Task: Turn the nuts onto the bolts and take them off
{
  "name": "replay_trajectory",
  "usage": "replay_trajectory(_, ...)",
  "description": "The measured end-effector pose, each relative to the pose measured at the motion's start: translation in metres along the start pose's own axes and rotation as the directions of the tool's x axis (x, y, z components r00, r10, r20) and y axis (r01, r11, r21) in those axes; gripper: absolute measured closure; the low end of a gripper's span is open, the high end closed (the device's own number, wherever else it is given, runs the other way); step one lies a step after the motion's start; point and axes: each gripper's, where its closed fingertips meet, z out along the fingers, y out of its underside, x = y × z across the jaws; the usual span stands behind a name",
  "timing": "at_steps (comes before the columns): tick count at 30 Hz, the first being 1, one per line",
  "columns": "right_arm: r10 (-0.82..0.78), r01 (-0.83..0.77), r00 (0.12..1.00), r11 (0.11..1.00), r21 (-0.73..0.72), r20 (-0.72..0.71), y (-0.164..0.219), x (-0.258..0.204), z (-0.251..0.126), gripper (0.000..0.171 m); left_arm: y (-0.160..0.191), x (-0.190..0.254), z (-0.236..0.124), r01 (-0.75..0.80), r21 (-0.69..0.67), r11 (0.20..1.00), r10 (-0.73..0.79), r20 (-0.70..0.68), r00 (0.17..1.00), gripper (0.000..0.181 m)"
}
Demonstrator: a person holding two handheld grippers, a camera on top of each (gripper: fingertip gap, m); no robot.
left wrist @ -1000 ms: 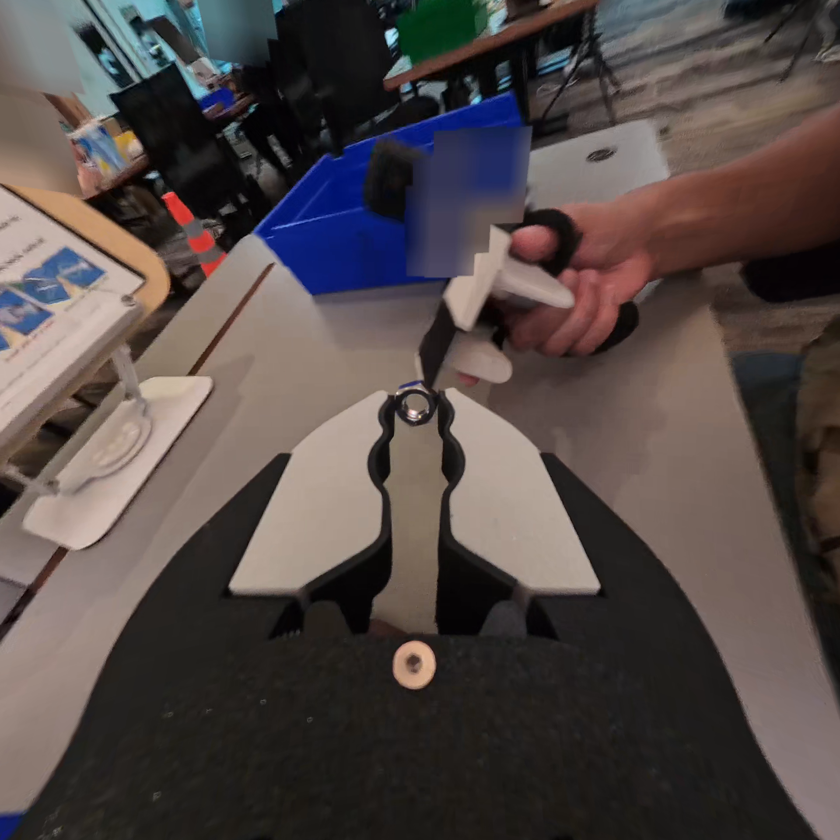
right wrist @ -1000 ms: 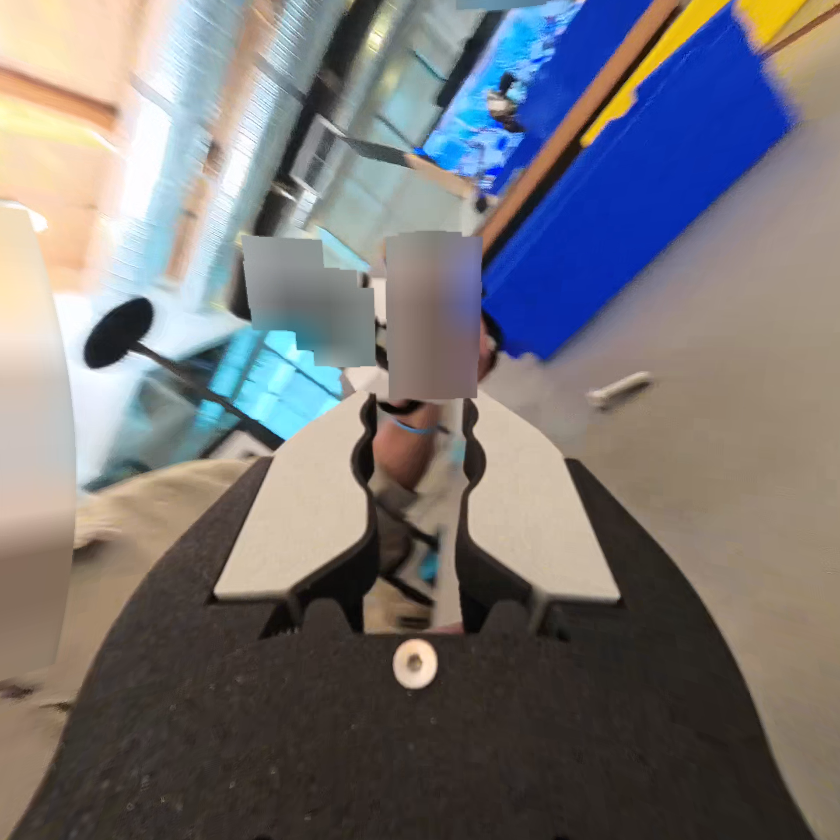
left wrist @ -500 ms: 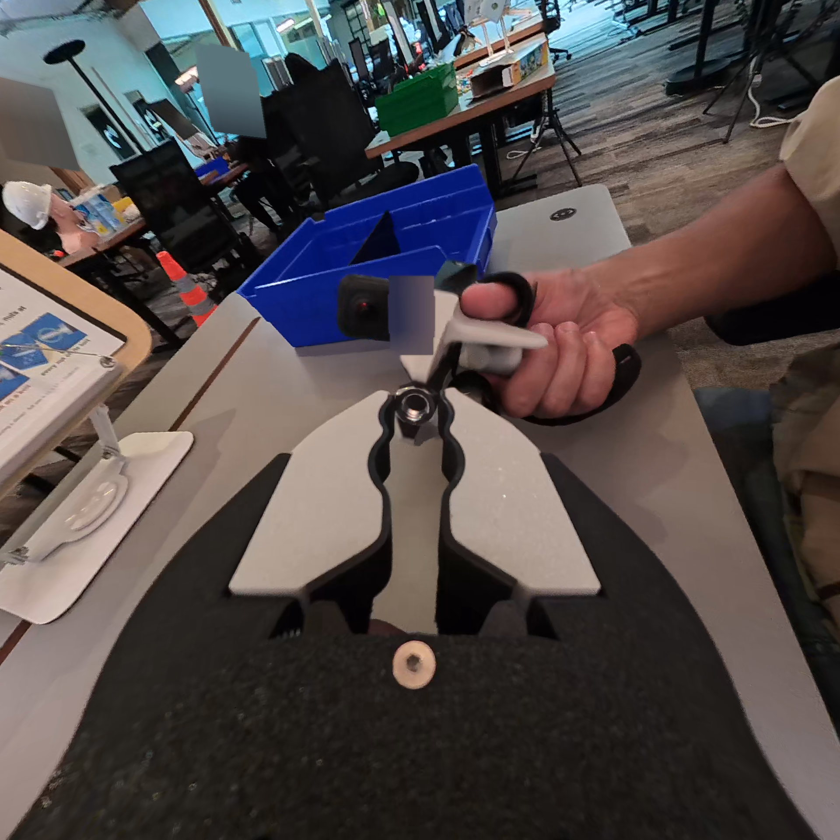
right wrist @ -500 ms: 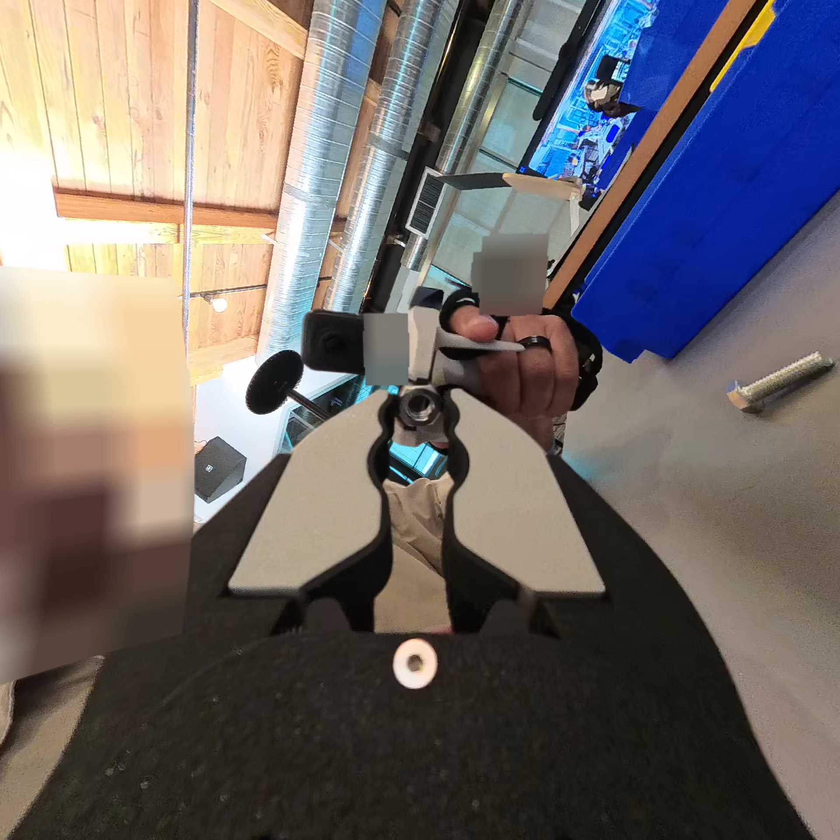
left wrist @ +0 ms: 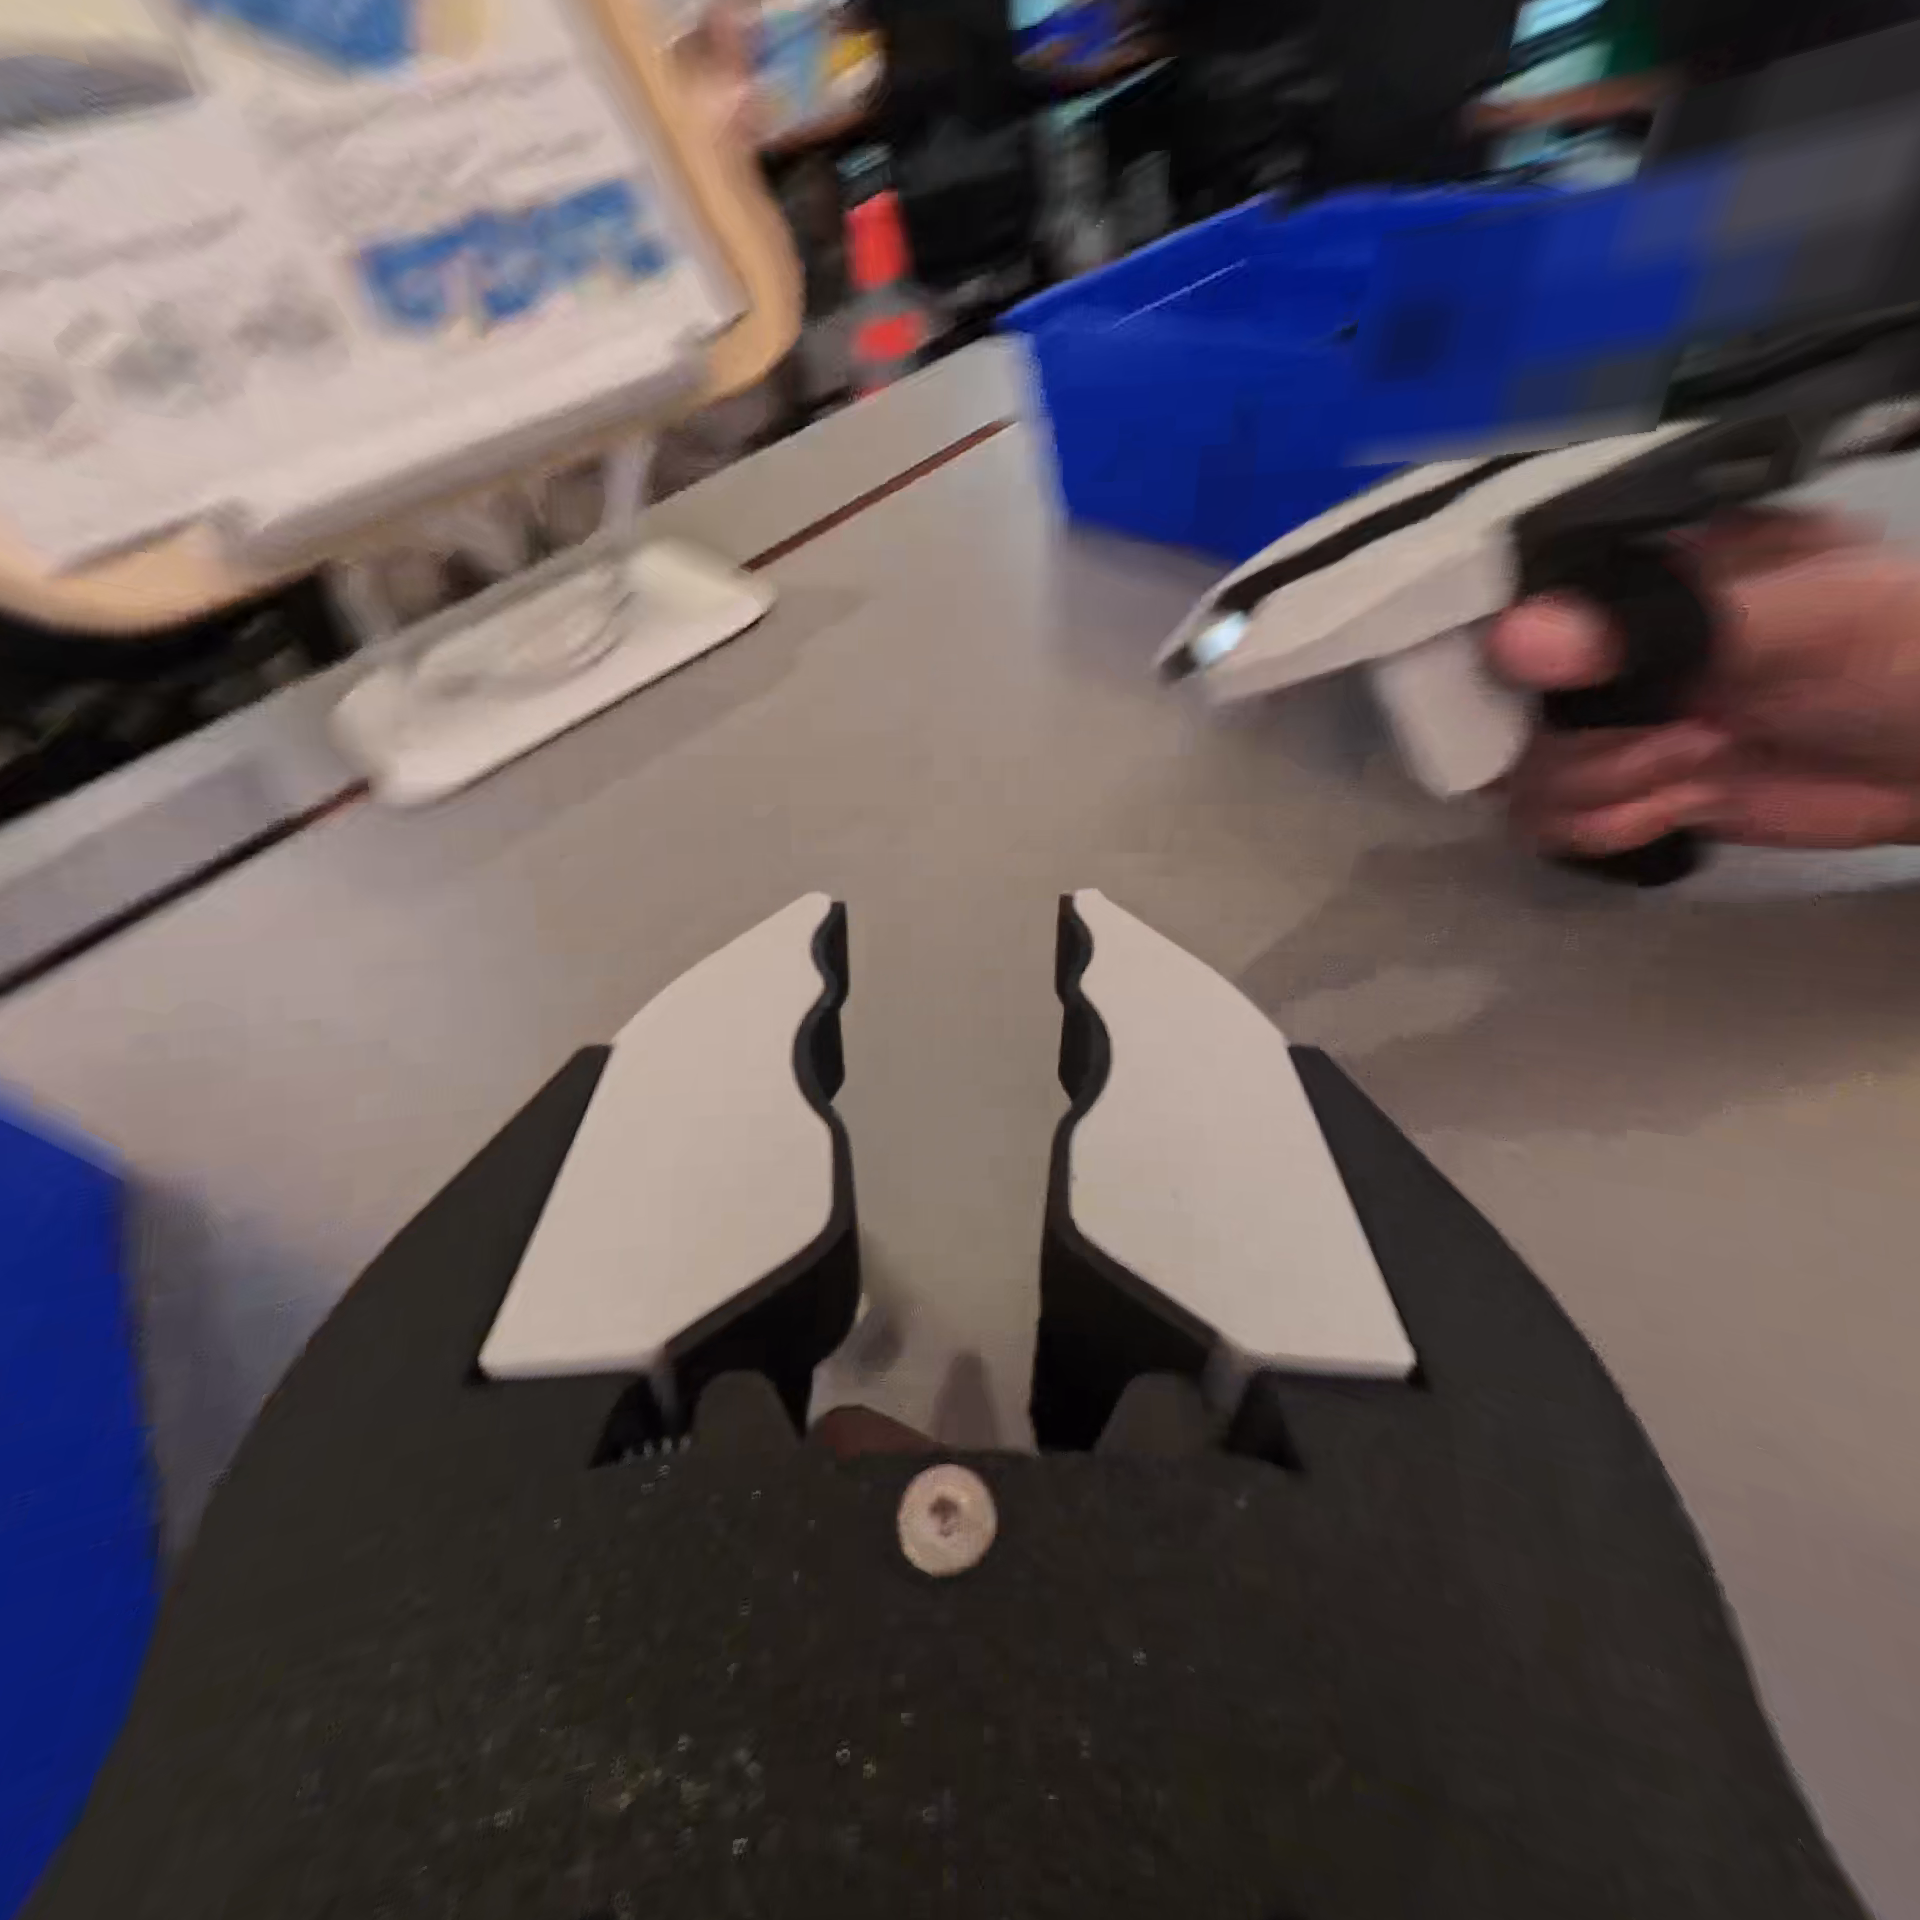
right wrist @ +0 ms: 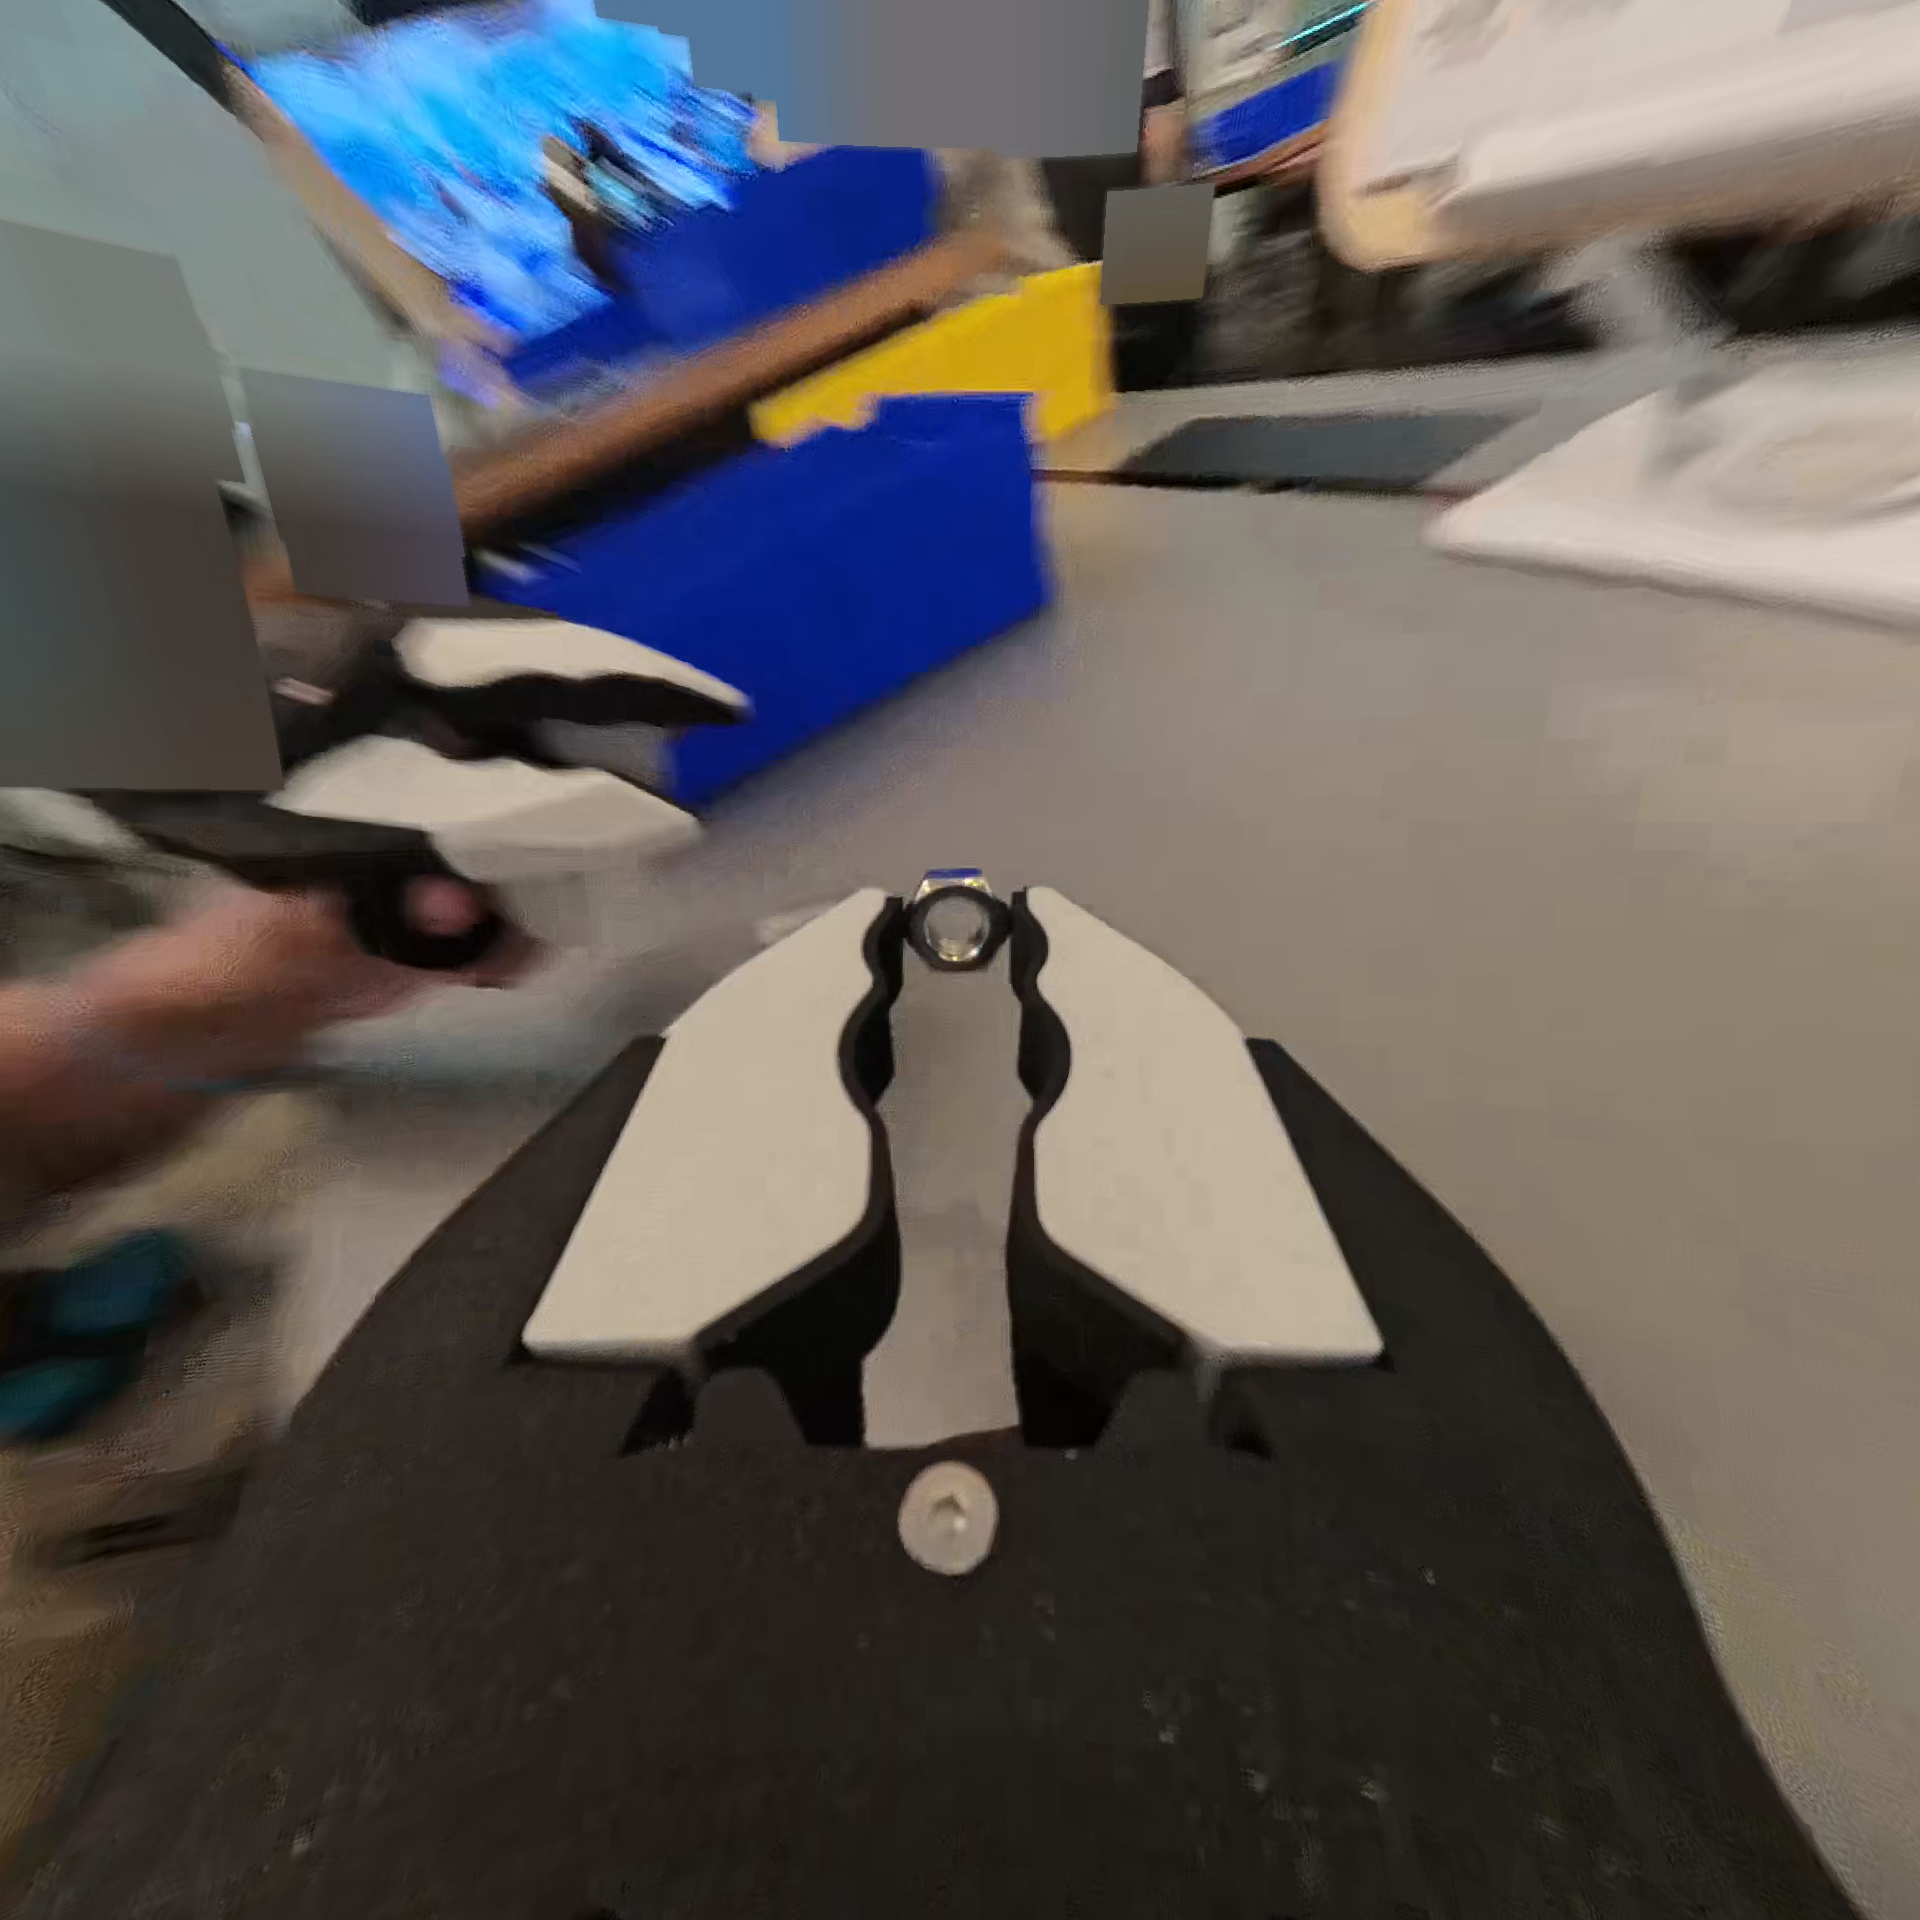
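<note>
Clamping a nut [right wrist: 957,928], right jaws near blue bin [right wrist: 831,561]; left jaws apart.

Left tool [left wrist: 951,914] gaping over grey table [left wrist: 935,727], right tool [left wrist: 1195,649] pinching nut [left wrist: 1218,642]

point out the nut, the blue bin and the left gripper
nut [right wrist: 957,928]: right wrist view, its shiny face between the fingertips
blue bin [right wrist: 831,561]: right wrist view, its side wall
left gripper [left wrist: 953,914]: left wrist view, open gap between its fingertips
</note>
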Motion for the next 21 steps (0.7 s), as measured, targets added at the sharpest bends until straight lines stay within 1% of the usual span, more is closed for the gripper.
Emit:
replay_trajectory(1,-0.135,0.133,0.983,0.991,-0.02,-0.129,0.0,0.013,-0.005,0.152,0.014,-0.013,-0.002,0.029,-0.031,0.999,-0.025,0.111,0.994,0.146)
replay_trajectory(2,-0.238,0.235,0.943,0.971,-0.044,-0.234,-0.002,0.022,-0.009,0.152,0.027,-0.023,-0.007,0.056,-0.045,0.997,-0.046,0.214,0.976,0.148)
replay_trajectory(3,-0.307,0.302,0.901,0.951,-0.064,-0.306,-0.004,0.028,-0.013,0.152,0.036,-0.029,-0.012,0.079,-0.036,0.996,-0.066,0.277,0.959,0.148)
replay_trajectory(5,-0.377,0.368,0.849,0.925,-0.097,-0.371,-0.002,0.032,-0.014,0.152,0.04,-0.037,-0.023,0.089,0.0,0.996,-0.083,0.36,0.929,0.147)
replay_trajectory(6,-0.396,0.383,0.834,0.917,-0.115,-0.385,0.0,0.032,-0.013,0.152,0.034,-0.041,-0.031,0.082,0.051,0.995,-0.096,0.402,0.911,0.148)
replay_trajectory(7,-0.406,0.388,0.826,0.913,-0.126,-0.391,0.002,0.033,-0.012,0.152,0.03,-0.041,-0.035,0.091,0.091,0.992,-0.12,0.404,0.907,0.15)
replay_trajectory(9,-0.398,0.383,0.827,0.916,-0.12,-0.397,0.002,0.033,-0.012,0.152,0.034,-0.038,-0.03,0.121,0.066,0.99,-0.137,0.366,0.92,0.152)
replay_trajectory(11,-0.407,0.4,0.816,0.91,-0.108,-0.41,-0.009,0.029,-0.019,0.152,0.04,-0.04,-0.025,0.185,0.037,0.982,-0.187,0.321,0.928,0.151)
replay_trajectory(13,-0.458,0.456,0.762,0.881,-0.121,-0.457,-0.038,0.024,-0.044,0.152,0.043,-0.04,-0.022,0.247,0.028,0.969,-0.245,0.272,0.93,0.149)
replay_trajectory(15,-0.496,0.486,0.674,0.856,-0.177,-0.547,-0.076,0.034,-0.089,0.151,0.043,-0.039,-0.022,0.277,0.034,0.96,-0.277,0.232,0.932,0.147)
replay_trajectory(16,-0.493,0.472,0.634,0.857,-0.207,-0.596,-0.093,0.047,-0.116,0.151,0.043,-0.039,-0.022,0.282,0.04,0.958,-0.284,0.222,0.933,0.147)
replay_trajectory(17,-0.478,0.415,0.617,0.872,-0.258,-0.624,-0.101,0.066,-0.141,0.151,0.042,-0.037,-0.022,0.281,0.042,0.959,-0.284,0.213,0.935,0.147)
replay_trajectory(18,-0.46,0.318,0.619,0.888,-0.332,-0.637,-0.099,0.092,-0.165,0.152,0.041,-0.036,-0.022,0.275,0.043,0.96,-0.278,0.205,0.938,0.147)
replay_trajectory(19,-0.442,0.209,0.618,0.889,-0.406,-0.65,-0.092,0.119,-0.188,0.152,0.041,-0.035,-0.022,0.267,0.043,0.963,-0.27,0.204,0.941,0.146)
replay_trajectory(21,-0.391,-0.016,0.636,0.855,-0.518,-0.666,-0.063,0.166,-0.226,0.151,0.04,-0.033,-0.023,0.244,0.044,0.969,-0.248,0.207,0.946,0.146)
